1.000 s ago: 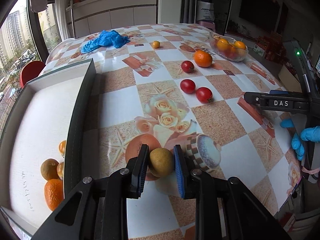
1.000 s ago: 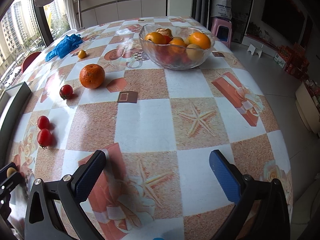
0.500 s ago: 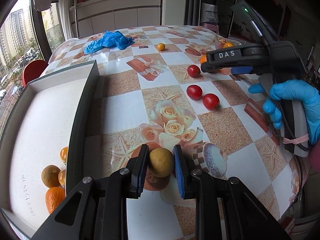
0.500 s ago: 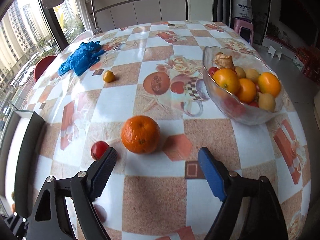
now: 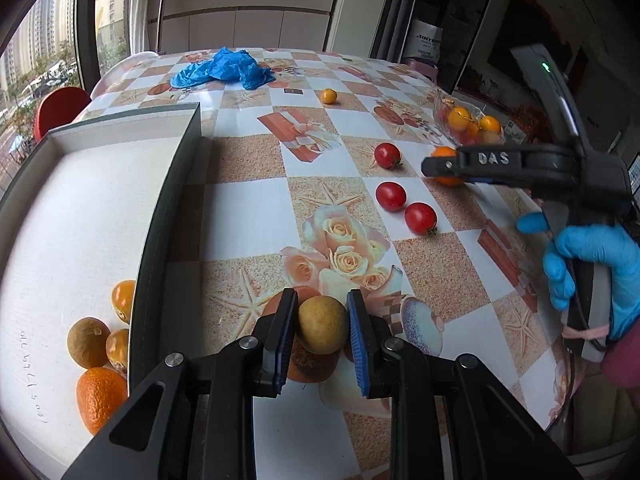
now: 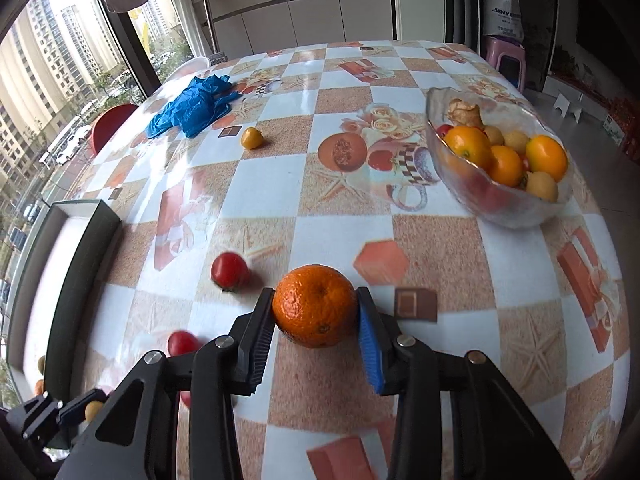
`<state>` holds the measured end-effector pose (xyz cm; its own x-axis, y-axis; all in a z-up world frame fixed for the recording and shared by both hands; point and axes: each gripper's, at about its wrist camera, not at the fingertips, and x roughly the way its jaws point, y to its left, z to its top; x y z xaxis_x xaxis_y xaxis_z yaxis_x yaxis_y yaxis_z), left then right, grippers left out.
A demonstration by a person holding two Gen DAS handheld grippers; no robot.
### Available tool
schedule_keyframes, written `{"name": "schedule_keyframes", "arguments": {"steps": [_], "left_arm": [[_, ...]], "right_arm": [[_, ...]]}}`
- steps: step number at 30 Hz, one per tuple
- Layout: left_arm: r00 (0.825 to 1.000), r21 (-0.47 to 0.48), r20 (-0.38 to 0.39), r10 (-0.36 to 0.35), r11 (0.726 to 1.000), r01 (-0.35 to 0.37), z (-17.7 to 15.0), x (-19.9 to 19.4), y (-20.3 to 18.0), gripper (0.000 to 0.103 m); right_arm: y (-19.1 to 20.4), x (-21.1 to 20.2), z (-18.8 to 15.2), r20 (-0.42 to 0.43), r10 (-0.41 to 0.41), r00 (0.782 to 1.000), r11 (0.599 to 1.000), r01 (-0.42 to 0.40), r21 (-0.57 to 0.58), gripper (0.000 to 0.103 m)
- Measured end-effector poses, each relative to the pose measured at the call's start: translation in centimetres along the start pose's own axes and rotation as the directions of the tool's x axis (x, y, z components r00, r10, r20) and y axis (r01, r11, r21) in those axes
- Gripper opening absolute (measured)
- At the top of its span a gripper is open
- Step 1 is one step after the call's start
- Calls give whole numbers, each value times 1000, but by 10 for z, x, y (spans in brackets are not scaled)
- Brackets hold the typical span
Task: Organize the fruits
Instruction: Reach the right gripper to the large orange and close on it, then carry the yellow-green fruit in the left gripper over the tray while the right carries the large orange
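Right hand-held gripper [image 6: 316,332] reached orange [image 6: 315,311]; bowl [image 6: 472,200] full.

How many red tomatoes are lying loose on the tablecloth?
3. One tomato lies nearest the glass bowl; another tomato and a third sit side by side nearer the camera. Reddish fruit inside the bowl is not counted; it cannot be identified.

Black hand-held gripper [image 5: 322,326], blue pads, silver screws, "DAS" lettering, blue glove [image 5: 592,268], maroon sleeve [image 5: 624,360]
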<state>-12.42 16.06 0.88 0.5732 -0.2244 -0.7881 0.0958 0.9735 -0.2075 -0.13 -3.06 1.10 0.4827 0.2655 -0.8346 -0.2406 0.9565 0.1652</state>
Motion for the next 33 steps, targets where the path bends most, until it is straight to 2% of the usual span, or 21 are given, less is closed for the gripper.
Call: {"name": "schedule_keyframes", "arguments": {"steps": [9,15,21,26,30,33], "left_arm": [[999,-31,-27,-31,999,30,-5,-6,-4,27],[998,-25,-8,-55,998,55,-8,-18,-11,27],[997,-84,48,-59,994,63,-2,-40,12,27],[993,-148,116,-16,988,33,1,-66,45,27],[986,-206,156,63,978,-30,-1,-82,81,27],[980,-259,157,125,963,-81,-5,-88,110,27]], "right_arm": [[-14,-30,-48,-8,27,1000,999,-27,32,43],[-6,-40,-53,-11,38,999,999,-38,26,43],[22,-47,-47,-7,72,997,997,-72,-3,43],[63,-45,-42,-16,116,993,992,-117,-53,42],[105,-41,-37,-29,164,986,980,-166,-106,42],[137,-37,-34,-43,201,979,967,-206,-149,42]]}}
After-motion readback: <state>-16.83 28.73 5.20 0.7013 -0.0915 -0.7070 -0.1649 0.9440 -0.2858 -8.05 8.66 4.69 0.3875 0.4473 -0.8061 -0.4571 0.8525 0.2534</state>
